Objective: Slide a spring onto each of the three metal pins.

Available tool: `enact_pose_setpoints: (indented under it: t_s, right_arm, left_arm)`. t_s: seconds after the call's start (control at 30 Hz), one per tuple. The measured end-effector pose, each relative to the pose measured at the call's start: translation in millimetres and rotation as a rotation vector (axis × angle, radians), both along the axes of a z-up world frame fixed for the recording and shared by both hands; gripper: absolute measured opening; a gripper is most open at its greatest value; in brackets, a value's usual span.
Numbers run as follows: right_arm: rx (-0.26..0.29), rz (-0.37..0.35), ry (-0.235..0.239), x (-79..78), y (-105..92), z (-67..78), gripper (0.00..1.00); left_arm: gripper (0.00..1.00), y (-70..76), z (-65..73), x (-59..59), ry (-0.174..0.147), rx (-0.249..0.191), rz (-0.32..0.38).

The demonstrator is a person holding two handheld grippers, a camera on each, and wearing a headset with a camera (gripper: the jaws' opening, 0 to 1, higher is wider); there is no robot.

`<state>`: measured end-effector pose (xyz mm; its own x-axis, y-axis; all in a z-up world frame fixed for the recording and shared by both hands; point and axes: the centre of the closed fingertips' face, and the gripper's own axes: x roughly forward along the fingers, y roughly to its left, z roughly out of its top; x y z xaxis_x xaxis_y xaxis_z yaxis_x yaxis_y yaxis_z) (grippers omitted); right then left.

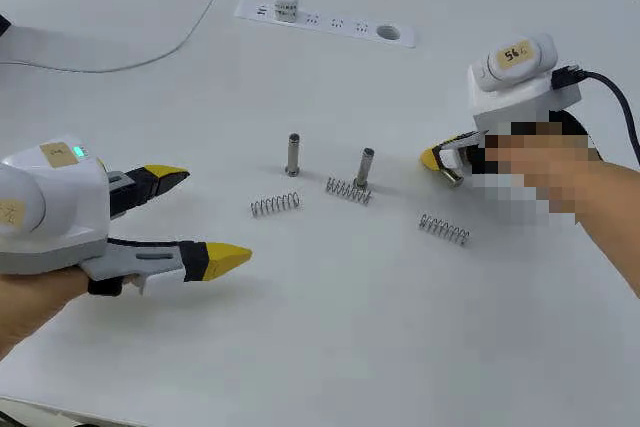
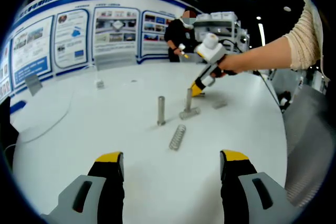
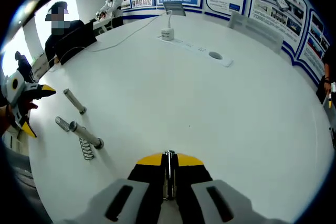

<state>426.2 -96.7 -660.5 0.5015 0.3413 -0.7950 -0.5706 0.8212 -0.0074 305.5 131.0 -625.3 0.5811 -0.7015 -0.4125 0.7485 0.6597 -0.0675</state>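
Two metal pins stand upright on the white table, one (image 1: 293, 154) left of the other (image 1: 365, 167). Three springs lie flat: one (image 1: 275, 204) in front of the left pin, one (image 1: 348, 190) touching the right pin's base, one (image 1: 443, 229) farther right. My right gripper (image 1: 440, 159) is shut on a third metal pin (image 3: 168, 177), held between its jaws (image 3: 168, 158) to the right of the standing pins. My left gripper (image 1: 200, 217) stays open and empty at the left, well short of the nearest spring (image 2: 178, 136) and the pins (image 2: 161, 110).
A white power strip (image 1: 325, 21) with a plugged-in charger lies at the far side of the table, its cable (image 1: 190, 32) trailing left. A person (image 2: 178, 38) stands in the background by poster walls. Bare table (image 1: 350, 327) lies in front of the springs.
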Motion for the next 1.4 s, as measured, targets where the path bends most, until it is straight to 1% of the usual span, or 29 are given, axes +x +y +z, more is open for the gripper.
enact_pose_setpoints:
  t_s: [0.13, 0.2, 0.3, 0.5, 0.67, 0.93, 1.07, 1.4]
  right_arm:
    - [0.003, -0.015, -0.001, 0.4, -0.4, 0.5, 0.08]
    - [0.008, -0.013, -0.017, -1.3, 1.5, 3.8, 0.08]
    - [0.019, -0.008, -0.027, -4.3, 4.7, 10.2, 0.08]
    - [0.032, -0.006, -0.055, -10.0, 5.0, 23.1, 0.08]
    - [0.035, -0.007, -0.068, -19.3, 4.5, 28.6, 0.08]
    - [0.047, -0.017, -0.101, -28.9, 1.3, 38.7, 0.08]
    - [0.056, -0.016, -0.123, -31.1, 2.4, 45.1, 0.08]
    - [0.065, -0.030, -0.134, -43.0, -1.0, 49.0, 0.08]
  left_arm:
    - [0.76, -0.3, 0.4, 0.0, 0.001, -0.001, 0.001]
    - [0.76, -0.5, 1.7, 0.0, -0.001, -0.004, 0.000]
    - [0.75, -0.1, 1.5, -0.1, 0.000, -0.001, -0.001]
    - [0.75, -1.4, 4.1, 0.6, -0.007, -0.005, -0.002]
    - [0.75, -3.5, 7.3, 0.3, -0.015, -0.008, -0.006]
    - [0.75, -5.8, 11.7, -3.0, -0.025, -0.005, -0.014]
    - [0.75, -6.6, 14.6, -3.5, -0.031, -0.003, -0.017]
    - [0.75, -7.8, 20.4, -5.0, -0.041, 0.000, -0.021]
